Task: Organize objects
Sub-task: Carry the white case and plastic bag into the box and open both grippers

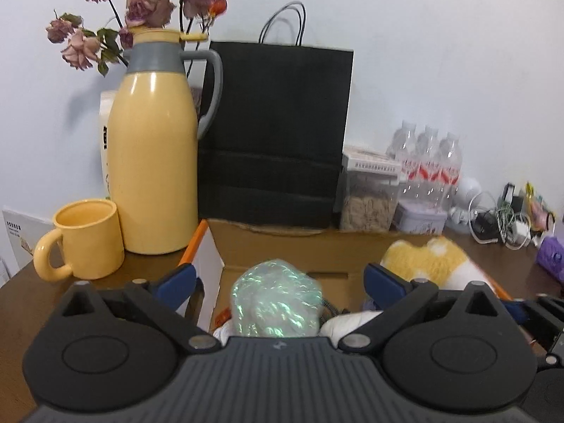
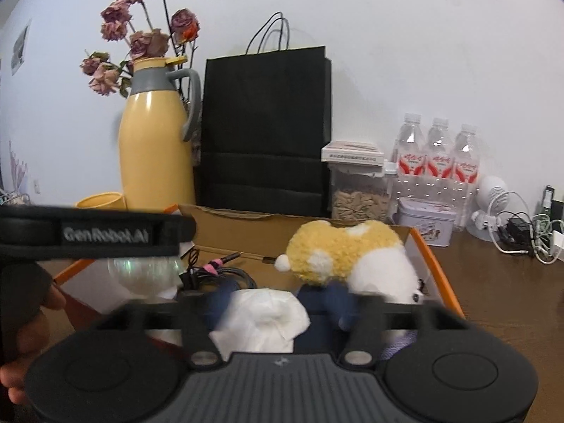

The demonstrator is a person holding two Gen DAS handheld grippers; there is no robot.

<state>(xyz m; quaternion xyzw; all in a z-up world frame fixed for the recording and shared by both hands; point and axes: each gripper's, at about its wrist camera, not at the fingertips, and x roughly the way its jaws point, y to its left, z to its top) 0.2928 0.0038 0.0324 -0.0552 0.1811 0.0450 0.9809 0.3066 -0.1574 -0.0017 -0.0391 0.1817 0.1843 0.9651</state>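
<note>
An open cardboard box point(image 1: 282, 243) with orange edges sits on the brown table. My left gripper point(image 1: 280, 282) is open wide over it. An iridescent green crinkly bundle point(image 1: 276, 299) lies between its blue pads point(image 1: 176, 282), clear of both. A yellow and white plush toy point(image 1: 430, 264) rests in the box's right half point(image 2: 345, 250). My right gripper point(image 2: 275, 301) is open, and a crumpled white wad point(image 2: 264, 317) lies between its blurred blue fingers point(image 2: 331, 299). A coiled black cable point(image 2: 215, 268) with a pink tie lies in the box point(image 2: 246, 225). A hand point(image 2: 21, 335) holds the left gripper's body.
Behind the box stand a yellow thermos jug point(image 1: 151, 148) with dried roses behind it, a yellow mug point(image 1: 88, 239) and a black paper bag point(image 1: 278, 130). To the right are a clear food container point(image 1: 370, 197), a tin point(image 1: 419, 216), water bottles point(image 1: 430, 162) and tangled chargers point(image 1: 504, 222).
</note>
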